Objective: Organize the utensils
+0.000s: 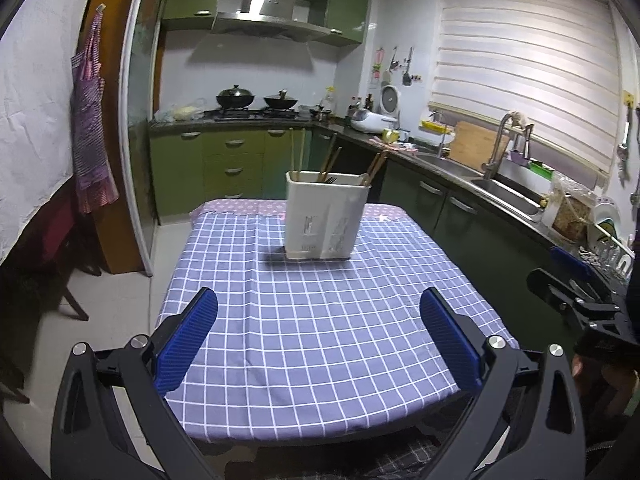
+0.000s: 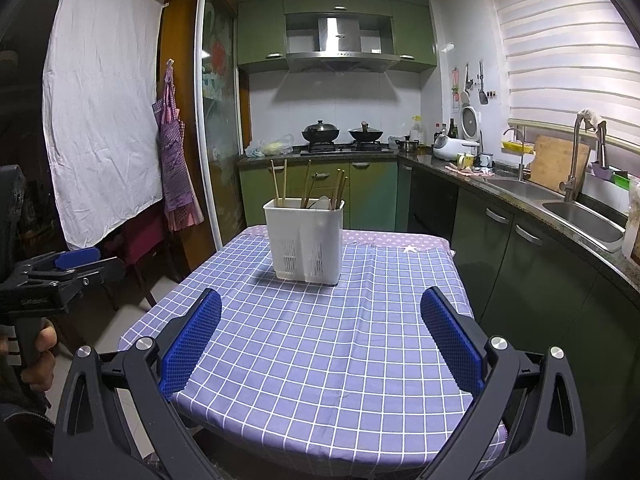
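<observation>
Both tongs wide, gripping nothing, above the checked cloth.

The left gripper (image 1: 318,334) and right gripper (image 2: 320,336) have ribbed blue pads. Ahead stands the white plastic utensil holder (image 2: 306,240), slotted at its base, with wooden chopsticks (image 2: 280,182); its other contents are hard to make out.

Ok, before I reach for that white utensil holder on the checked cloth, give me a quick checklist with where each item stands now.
1. Left gripper open, nothing held: ok.
2. Right gripper open, nothing held: ok.
3. Utensil holder upright on the tablecloth: ok.
4. Cloth between grippers and holder bare: ok.
5. Chopsticks standing in the holder: ok.
6. Which compartment holds which utensils: cannot tell.
</observation>
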{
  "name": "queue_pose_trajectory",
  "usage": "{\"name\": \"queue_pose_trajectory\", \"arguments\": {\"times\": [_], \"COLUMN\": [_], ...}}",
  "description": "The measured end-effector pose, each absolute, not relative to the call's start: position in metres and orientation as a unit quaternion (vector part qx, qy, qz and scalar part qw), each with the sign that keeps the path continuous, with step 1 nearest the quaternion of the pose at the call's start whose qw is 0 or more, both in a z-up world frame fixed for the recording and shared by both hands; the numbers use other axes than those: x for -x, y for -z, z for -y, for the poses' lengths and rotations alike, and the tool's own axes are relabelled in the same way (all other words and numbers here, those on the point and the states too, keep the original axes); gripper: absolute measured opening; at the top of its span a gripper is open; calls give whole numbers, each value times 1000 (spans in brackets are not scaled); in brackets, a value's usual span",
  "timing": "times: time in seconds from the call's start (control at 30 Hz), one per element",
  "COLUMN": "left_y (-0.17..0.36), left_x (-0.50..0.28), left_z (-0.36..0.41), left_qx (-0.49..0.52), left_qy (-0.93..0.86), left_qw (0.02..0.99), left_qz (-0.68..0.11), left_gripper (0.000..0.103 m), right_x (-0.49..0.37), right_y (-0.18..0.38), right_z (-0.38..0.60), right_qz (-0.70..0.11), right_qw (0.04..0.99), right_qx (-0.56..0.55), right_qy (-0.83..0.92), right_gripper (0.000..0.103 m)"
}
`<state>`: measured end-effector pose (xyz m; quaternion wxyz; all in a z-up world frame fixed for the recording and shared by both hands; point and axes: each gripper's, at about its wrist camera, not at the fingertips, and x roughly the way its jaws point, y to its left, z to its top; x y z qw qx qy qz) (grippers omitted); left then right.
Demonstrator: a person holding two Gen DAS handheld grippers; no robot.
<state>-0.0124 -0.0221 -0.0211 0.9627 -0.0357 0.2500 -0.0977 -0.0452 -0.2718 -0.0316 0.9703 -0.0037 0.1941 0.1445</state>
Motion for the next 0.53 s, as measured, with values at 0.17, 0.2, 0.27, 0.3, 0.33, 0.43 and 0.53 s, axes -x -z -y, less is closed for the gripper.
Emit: {"name": "queue_pose_trajectory", "arguments": {"times": [0.17,0.2,0.27,0.3,0.33,0.43,0.53], "left_y": [22,23,24,23,23,21,21], "left_x": [11,9,8,10,10,12,11], "left_z": [27,27,26,25,25,22,21], "left_qx": [25,24,17,13,11,14,7], "left_qy": [92,85,64,55,45,37,26], "left_qw": [964,964,966,968,969,971,971], "left_qz": [-247,-250,-248,-245,-243,-237,-237], "left_gripper": [96,96,96,96,96,96,96], "right_x": [44,42,42,42,42,42,40], "right_y": [34,34,34,33,34,34,35], "right_z": [271,272,272,272,272,272,272], "right_qz": [-197,-197,-198,-198,-198,-198,-200], "right_qw": [969,969,969,969,969,969,969], "right_qx": [3,3,2,2,1,2,2], "right_qy": [-146,-146,-146,-146,-146,-146,-147], "right_gripper": [98,98,98,98,98,98,98]}}
